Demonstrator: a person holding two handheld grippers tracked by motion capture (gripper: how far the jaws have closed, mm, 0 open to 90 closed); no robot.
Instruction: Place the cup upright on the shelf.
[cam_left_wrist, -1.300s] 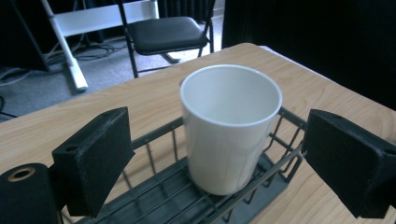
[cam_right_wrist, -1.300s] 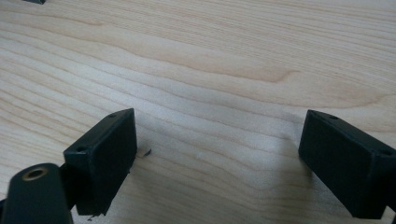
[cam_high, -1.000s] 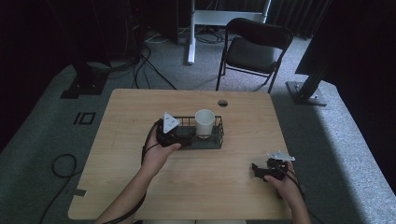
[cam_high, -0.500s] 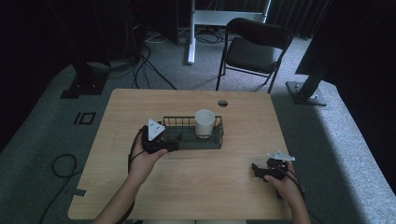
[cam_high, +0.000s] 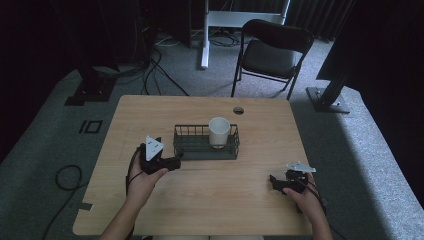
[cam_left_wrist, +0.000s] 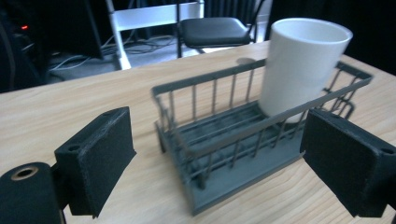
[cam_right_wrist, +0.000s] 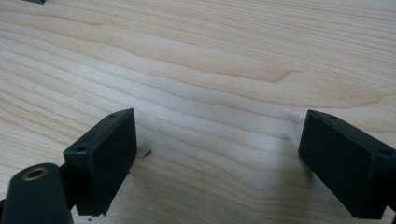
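Observation:
A dark wire basket (cam_high: 186, 147) (cam_left_wrist: 224, 154) stands mid-table with a white cup (cam_high: 219, 132) (cam_left_wrist: 299, 65) upright in its right end. My left gripper (cam_high: 176, 162) (cam_left_wrist: 219, 163) sits just off the basket's left front corner, pointing at it, jaws open with nothing between the pads. My right gripper (cam_high: 273, 181) (cam_right_wrist: 217, 158) rests low over bare wood at the front right of the table, well apart from the basket; its jaws stand open and hold nothing.
The wooden table (cam_high: 210, 205) has a round cable hole (cam_high: 238, 110) near its far edge. A black folding chair (cam_high: 272, 52) stands behind the table, with cables on the carpet to the left.
My left gripper has drawn back leftward from over the basket's left end to just off its front left corner. The right gripper has kept still.

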